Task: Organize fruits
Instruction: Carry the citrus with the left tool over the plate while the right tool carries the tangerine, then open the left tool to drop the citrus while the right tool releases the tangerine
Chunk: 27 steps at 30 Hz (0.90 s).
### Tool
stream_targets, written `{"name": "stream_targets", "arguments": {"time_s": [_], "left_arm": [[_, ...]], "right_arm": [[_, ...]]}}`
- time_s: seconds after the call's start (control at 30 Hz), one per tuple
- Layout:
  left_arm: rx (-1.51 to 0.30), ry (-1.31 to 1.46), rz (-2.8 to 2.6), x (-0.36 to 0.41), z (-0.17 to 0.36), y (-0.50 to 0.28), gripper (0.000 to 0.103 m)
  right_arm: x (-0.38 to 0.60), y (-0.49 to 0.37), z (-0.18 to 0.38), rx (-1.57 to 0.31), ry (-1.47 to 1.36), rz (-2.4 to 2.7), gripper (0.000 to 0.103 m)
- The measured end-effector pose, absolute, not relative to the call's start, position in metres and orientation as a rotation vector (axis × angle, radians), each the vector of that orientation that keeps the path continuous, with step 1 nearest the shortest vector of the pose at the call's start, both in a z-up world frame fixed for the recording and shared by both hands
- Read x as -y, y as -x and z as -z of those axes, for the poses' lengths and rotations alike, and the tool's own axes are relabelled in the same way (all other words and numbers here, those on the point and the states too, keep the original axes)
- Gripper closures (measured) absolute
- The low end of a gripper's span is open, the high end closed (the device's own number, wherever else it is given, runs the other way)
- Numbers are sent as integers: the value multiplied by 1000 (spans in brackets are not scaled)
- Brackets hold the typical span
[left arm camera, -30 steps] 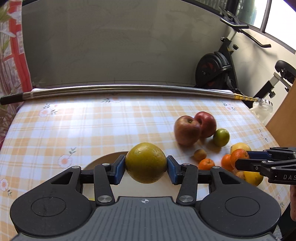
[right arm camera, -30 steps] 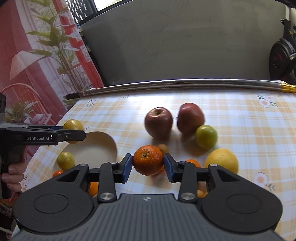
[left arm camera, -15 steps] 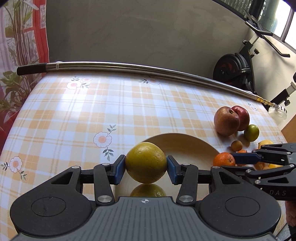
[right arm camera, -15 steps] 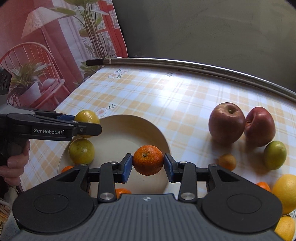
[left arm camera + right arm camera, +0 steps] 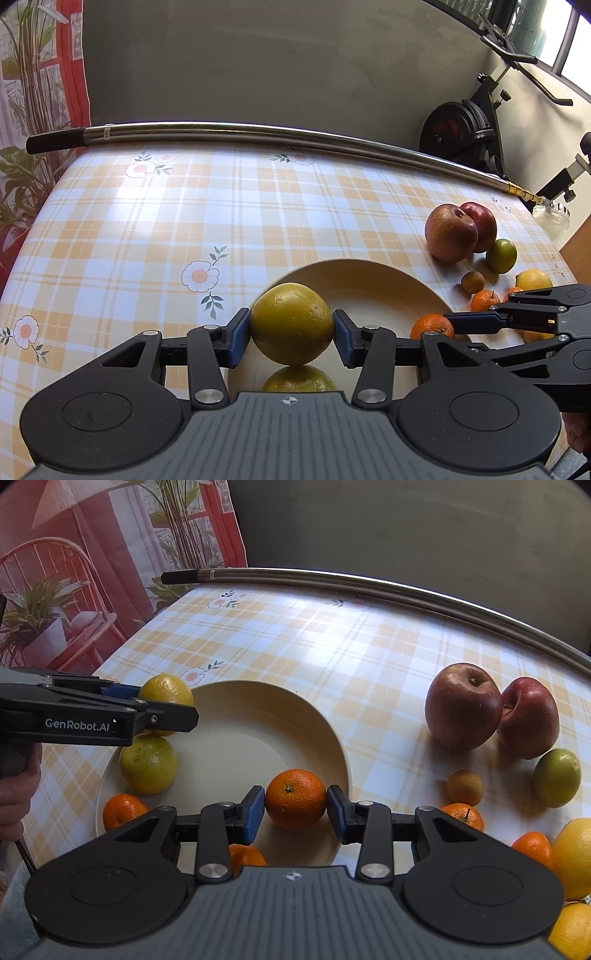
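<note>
My left gripper [image 5: 291,338] is shut on a yellow-green citrus fruit [image 5: 291,323], held over the near left rim of a cream plate [image 5: 373,288]. My right gripper [image 5: 295,814] is shut on a small orange mandarin [image 5: 295,798] above the plate's [image 5: 240,738] near right side. On the plate lie another yellow-green citrus [image 5: 147,762] and two mandarins [image 5: 123,810], one partly hidden under my right gripper. The left gripper [image 5: 173,705] and its fruit show at the left of the right wrist view; the right gripper [image 5: 439,325] shows at the right of the left wrist view.
Two red apples [image 5: 461,705], a green lime [image 5: 557,777], a small brownish fruit [image 5: 464,787], mandarins [image 5: 461,816] and yellow lemons [image 5: 574,856] lie on the checked tablecloth right of the plate. A long metal pole [image 5: 258,134] lies along the table's far edge. An exercise bike [image 5: 465,129] stands behind.
Both grippers have swung left from the fruit pile to above the plate and come lower, each keeping its fruit. In the last half second they barely moved.
</note>
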State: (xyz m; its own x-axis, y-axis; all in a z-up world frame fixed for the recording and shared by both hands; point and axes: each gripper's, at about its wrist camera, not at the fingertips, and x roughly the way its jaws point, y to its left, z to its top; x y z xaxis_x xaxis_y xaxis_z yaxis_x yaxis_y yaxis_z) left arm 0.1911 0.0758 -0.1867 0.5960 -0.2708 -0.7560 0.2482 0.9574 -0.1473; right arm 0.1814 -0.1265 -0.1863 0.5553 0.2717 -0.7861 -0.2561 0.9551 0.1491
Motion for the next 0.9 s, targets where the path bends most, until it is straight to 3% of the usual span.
{"name": "stream_targets", "arguments": {"time_s": [0.6, 0.9], "left_arm": [[-881, -22, 285, -69, 182, -181, 52], [-808, -21, 293, -53, 160, -167, 50]], "right_arm": [[141, -155, 171, -849, -50, -295, 62], [198, -120, 154, -737, -263, -221, 58]]}}
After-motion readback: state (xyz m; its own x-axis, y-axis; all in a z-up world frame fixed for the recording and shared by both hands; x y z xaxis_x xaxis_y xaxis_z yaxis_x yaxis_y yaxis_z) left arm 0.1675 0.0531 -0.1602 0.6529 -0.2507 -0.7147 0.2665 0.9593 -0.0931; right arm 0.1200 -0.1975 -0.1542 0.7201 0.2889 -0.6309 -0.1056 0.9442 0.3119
